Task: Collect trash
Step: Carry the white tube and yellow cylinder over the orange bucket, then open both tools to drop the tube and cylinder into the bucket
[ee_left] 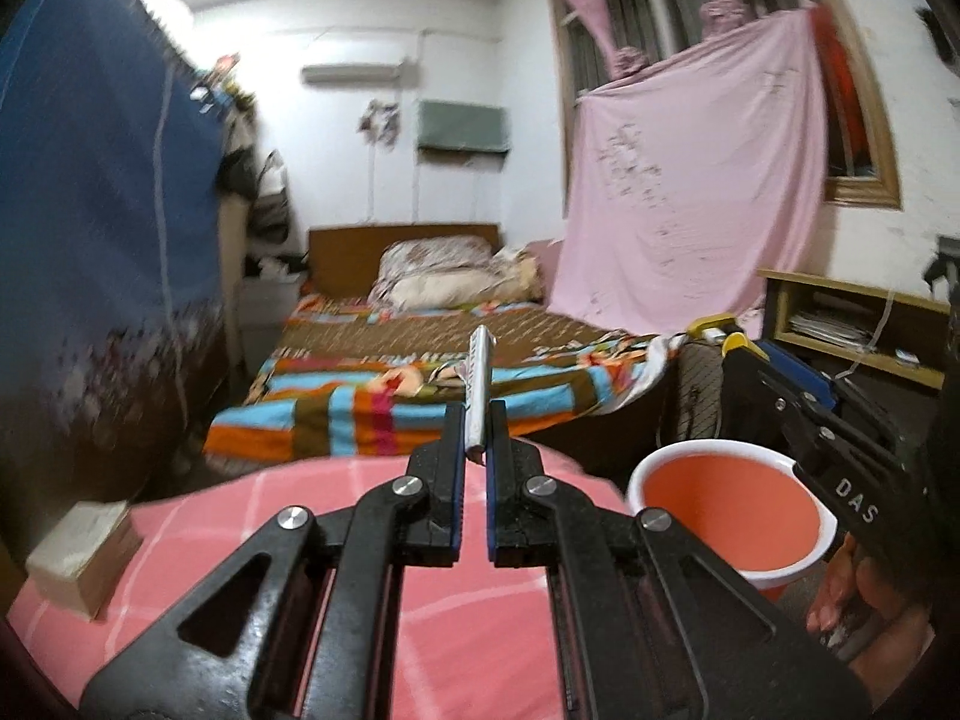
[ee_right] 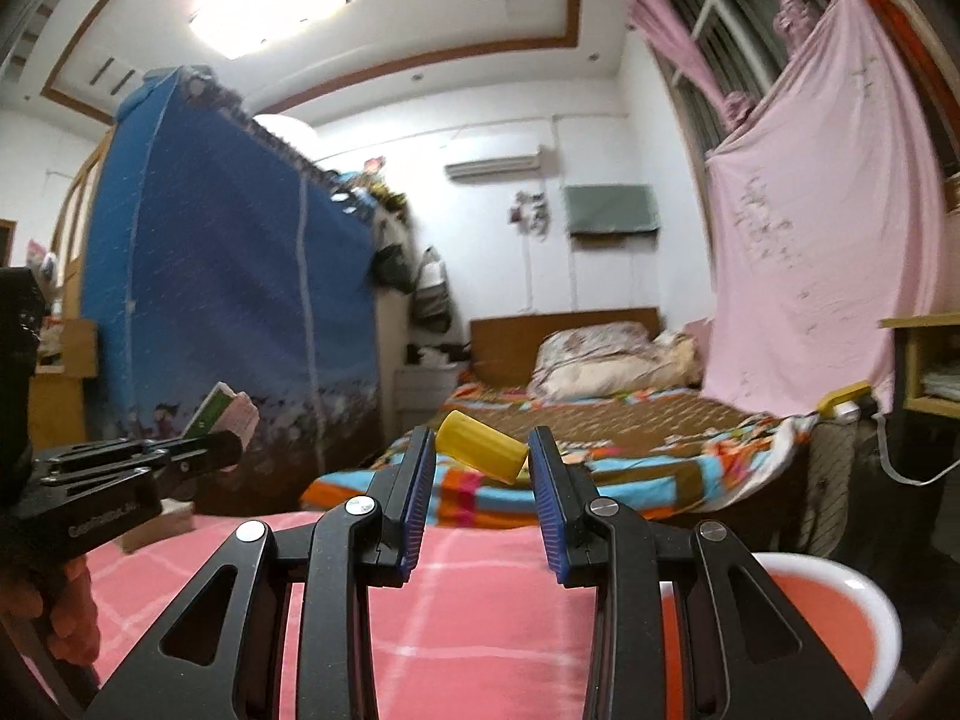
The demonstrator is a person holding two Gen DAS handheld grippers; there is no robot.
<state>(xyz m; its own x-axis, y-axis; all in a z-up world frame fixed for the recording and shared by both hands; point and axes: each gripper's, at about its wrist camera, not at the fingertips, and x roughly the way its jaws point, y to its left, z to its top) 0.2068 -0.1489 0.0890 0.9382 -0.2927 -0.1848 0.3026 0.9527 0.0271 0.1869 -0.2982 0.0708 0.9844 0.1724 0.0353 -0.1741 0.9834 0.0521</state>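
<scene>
Left wrist view: a pink checked cloth-covered tabletop (ee_left: pixel 336 516) fills the lower middle of the frame, and beyond it a bed with a striped multicoloured blanket (ee_left: pixel 384 396) spans the centre. At lower right a round orange plastic bowl with a white rim (ee_left: pixel 720 516) sits by the tabletop's edge, partly covered by the other black gripper's body, with a hand (ee_left: pixel 852 594) beneath it. At lower left a small pale cardboard box (ee_left: pixel 84 558) rests on the cloth. The left gripper (ee_left: pixel 477 426) is clamped tight on a flat silvery foil wrapper (ee_left: pixel 480 372) that stands up out of its tips at frame centre. In the right wrist view the right gripper (ee_right: pixel 483 468) pinches a crumpled yellow plastic piece (ee_right: pixel 480 447) between its blue pads (ee_right: pixel 420 492), just above centre; at middle left the left gripper shows side-on, with the wrapper's green and pink face (ee_right: pixel 219 414) sticking up.
</scene>
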